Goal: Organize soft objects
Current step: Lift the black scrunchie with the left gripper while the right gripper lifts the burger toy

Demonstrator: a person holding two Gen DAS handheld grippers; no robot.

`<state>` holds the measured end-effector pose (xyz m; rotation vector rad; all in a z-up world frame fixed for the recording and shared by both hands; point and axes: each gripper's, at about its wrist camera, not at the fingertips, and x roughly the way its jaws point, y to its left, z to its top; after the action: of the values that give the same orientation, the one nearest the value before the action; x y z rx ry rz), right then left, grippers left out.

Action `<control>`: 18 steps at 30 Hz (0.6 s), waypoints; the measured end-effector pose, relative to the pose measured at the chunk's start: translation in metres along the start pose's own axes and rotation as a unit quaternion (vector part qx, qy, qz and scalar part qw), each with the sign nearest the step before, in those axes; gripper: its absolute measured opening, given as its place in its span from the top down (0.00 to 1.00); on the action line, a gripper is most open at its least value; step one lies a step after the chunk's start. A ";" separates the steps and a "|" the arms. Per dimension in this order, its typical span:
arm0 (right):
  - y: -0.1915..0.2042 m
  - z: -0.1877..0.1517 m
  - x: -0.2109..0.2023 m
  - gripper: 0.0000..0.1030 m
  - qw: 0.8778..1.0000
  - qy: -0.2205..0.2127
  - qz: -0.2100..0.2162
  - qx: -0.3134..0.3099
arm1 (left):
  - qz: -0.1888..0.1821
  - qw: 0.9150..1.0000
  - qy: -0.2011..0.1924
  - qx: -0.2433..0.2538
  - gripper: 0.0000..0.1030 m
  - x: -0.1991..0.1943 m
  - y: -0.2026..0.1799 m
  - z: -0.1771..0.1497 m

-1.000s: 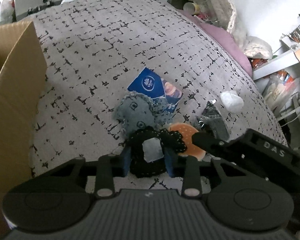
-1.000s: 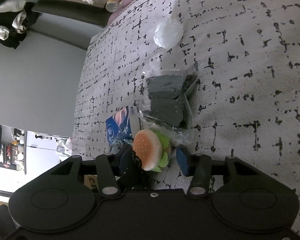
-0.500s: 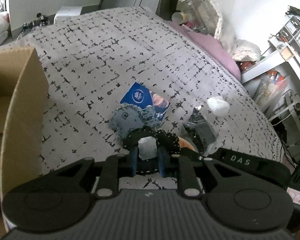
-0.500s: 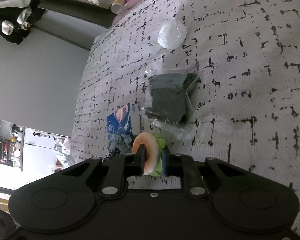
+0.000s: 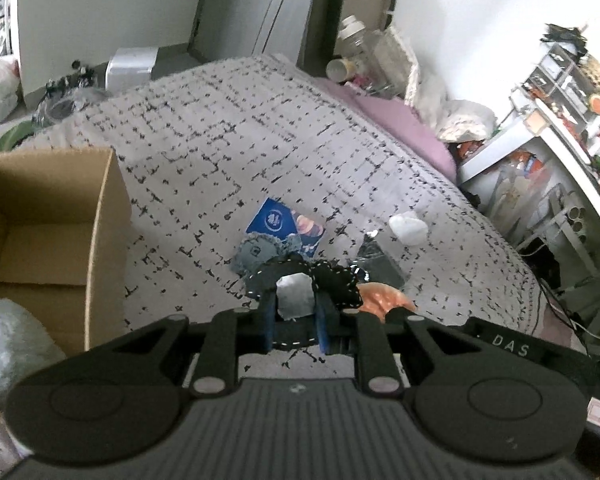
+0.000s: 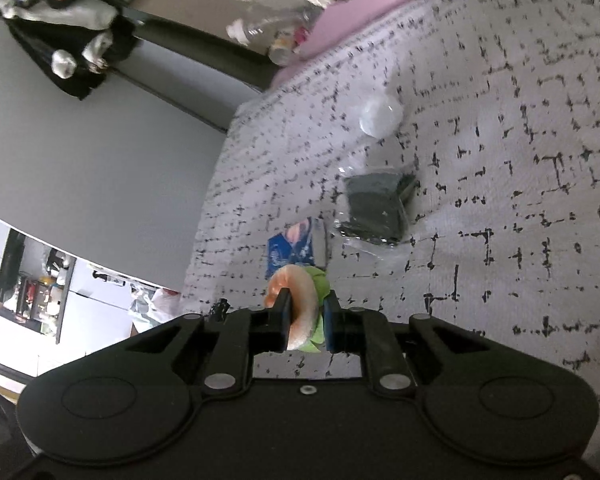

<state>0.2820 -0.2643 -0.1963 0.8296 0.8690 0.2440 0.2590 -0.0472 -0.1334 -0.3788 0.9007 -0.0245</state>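
Observation:
My left gripper [image 5: 295,312] is shut on a black felt piece with white stitching [image 5: 332,280] and holds it above the bed. My right gripper [image 6: 306,312] is shut on a squashed orange burger toy with green lettuce [image 6: 300,300], also lifted; the toy shows in the left wrist view [image 5: 380,300]. On the grey patterned bedspread [image 5: 220,152] lie a grey felt piece [image 5: 256,252], a blue tissue pack [image 5: 280,220], a dark item in clear plastic [image 6: 376,208] and a white soft lump [image 5: 408,228].
An open cardboard box [image 5: 48,232] stands at the left of the bed, with a plastic bag [image 5: 8,340] in front of it. A pink pillow [image 5: 400,120] and bottles sit at the bed's far end. Cluttered shelves [image 5: 560,120] stand at the right.
Both grippers closed on their objects and lifted them off the bed. The views pulled back and up, showing more of the box and room.

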 end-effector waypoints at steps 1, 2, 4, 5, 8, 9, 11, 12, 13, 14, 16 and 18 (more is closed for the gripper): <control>0.001 -0.002 -0.006 0.85 1.000 -0.004 0.003 -0.002 | -0.001 1.000 -0.002 0.006 0.81 -0.005 -0.002 -0.002; 0.003 -0.005 -0.011 0.85 1.000 -0.010 0.003 -0.007 | -0.002 1.000 -0.004 0.010 0.81 -0.009 -0.003 -0.003; 0.008 -0.009 -0.018 0.85 1.000 -0.020 0.003 -0.016 | -0.002 1.000 -0.006 0.016 0.81 -0.017 -0.003 -0.008; 0.011 -0.010 -0.020 0.85 0.999 -0.026 0.003 -0.020 | -0.001 1.000 -0.006 0.016 0.81 -0.020 -0.003 -0.010; 0.019 -0.014 -0.032 0.85 0.998 -0.050 -0.002 -0.043 | 0.004 1.000 -0.010 0.020 0.81 -0.030 -0.002 -0.013; 0.020 -0.014 -0.036 0.85 0.997 -0.055 0.000 -0.047 | 0.006 1.000 -0.010 0.021 0.81 -0.033 -0.002 -0.013; 0.022 -0.016 -0.042 0.85 0.997 -0.060 -0.002 -0.054 | 0.004 1.000 -0.017 0.019 0.81 -0.043 0.000 -0.011; 0.024 -0.017 -0.045 0.85 0.996 -0.062 -0.004 -0.059 | 0.004 1.000 -0.023 0.021 0.81 -0.048 0.001 -0.011; 0.026 -0.018 -0.048 0.85 0.996 -0.063 -0.003 -0.062 | 0.003 0.999 -0.027 0.023 0.81 -0.053 0.002 -0.011; 0.028 -0.020 -0.050 0.85 0.996 -0.065 -0.003 -0.067 | 0.002 0.999 -0.031 0.024 0.81 -0.057 0.003 -0.010; 0.035 -0.023 -0.054 0.85 0.995 -0.066 -0.006 -0.080 | 0.001 0.999 -0.034 0.024 0.81 -0.064 0.005 -0.010; 0.042 -0.027 -0.058 0.85 0.994 -0.067 -0.010 -0.088 | -0.003 0.999 -0.036 0.019 0.81 -0.070 0.008 -0.010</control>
<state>0.2292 -0.2509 -0.1421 0.6643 0.7174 0.2413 0.2061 -0.0301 -0.0884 -0.3446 0.8257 -0.0343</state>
